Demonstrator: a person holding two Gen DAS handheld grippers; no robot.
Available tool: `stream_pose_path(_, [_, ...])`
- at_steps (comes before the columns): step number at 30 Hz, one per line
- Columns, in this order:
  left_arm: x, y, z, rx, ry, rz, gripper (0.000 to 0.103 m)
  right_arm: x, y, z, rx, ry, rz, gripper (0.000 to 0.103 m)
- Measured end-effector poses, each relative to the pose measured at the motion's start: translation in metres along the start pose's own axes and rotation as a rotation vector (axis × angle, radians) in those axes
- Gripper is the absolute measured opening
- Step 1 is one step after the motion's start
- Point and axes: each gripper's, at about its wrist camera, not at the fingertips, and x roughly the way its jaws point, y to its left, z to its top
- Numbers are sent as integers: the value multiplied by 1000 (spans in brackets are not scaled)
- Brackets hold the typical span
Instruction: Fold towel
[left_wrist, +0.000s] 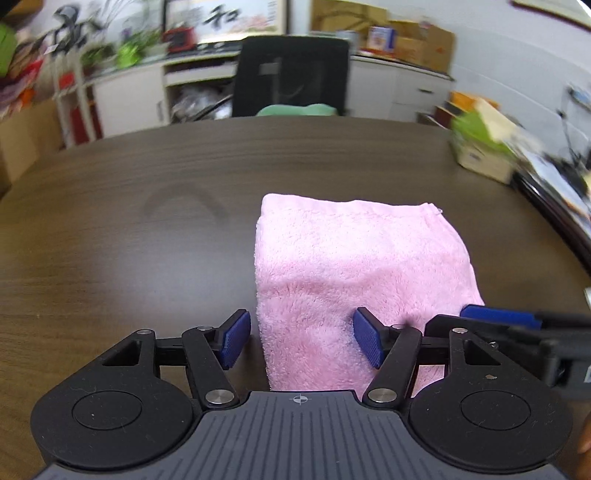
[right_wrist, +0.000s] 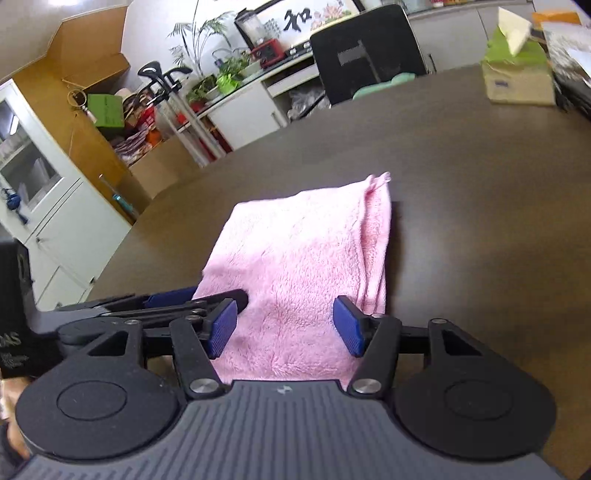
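A pink fluffy towel (left_wrist: 354, 266) lies folded into a thick rectangle on the dark wooden table (left_wrist: 147, 206); it also shows in the right wrist view (right_wrist: 306, 266). My left gripper (left_wrist: 301, 338) is open and empty above the towel's near left edge, one pad off the towel, one over it. My right gripper (right_wrist: 284, 326) is open and empty above the towel's near edge. The right gripper's fingers (left_wrist: 498, 317) enter the left view from the right; the left gripper's fingers (right_wrist: 173, 297) enter the right view from the left.
A black office chair (left_wrist: 291, 74) stands behind the table's far edge. A tissue box (right_wrist: 517, 74) and stacked papers sit at the table's far right. White cabinets (right_wrist: 55, 206), plants and cardboard boxes line the walls.
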Motion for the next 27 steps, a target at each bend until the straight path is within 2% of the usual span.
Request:
stream_pose_path(1, [2, 2, 2, -11, -5, 8, 65, 7, -2, 5, 7, -7, 8, 61])
stream_pose_path(5, [-5, 13, -3, -57, -42, 3, 66, 16, -7, 12, 13, 4, 69, 76])
stream_pose_path(7, [-15, 26, -6, -126, -73, -9, 66, 8, -10, 8, 23, -5, 154, 77])
stream_pose_path(10, [-35, 44, -13, -201, -136, -19, 69, -11, -10, 2, 0, -68, 191, 79])
stream_pose_path(11, [-44, 50, -17, -224, -160, -22, 70, -17, -9, 2, -14, -91, 186, 82])
stream_pose_path(13, [-57, 57, -23, -242, -196, -27, 76, -33, -6, -2, -51, -149, 112, 88])
stream_pose_path(16, [-80, 56, -42, -233, -266, -3, 85, -46, -3, -10, -122, -183, -15, 89])
stream_pose_path(18, [-87, 51, -52, -191, -298, 22, 87, -48, -2, -15, -172, -185, -102, 91])
stream_pose_path(19, [-91, 46, -59, -157, -315, 41, 87, -48, -3, -20, -201, -180, -172, 91])
stream_pose_path(21, [-91, 38, -69, -100, -320, 69, 88, -45, -9, -30, -234, -142, -280, 92])
stream_pose_path(23, [-88, 32, -76, -59, -308, 92, 89, -42, -18, -33, -214, -100, -306, 93])
stream_pose_path(27, [-76, 28, -77, -46, -242, 94, 90, -42, -31, -32, -152, -60, -324, 95])
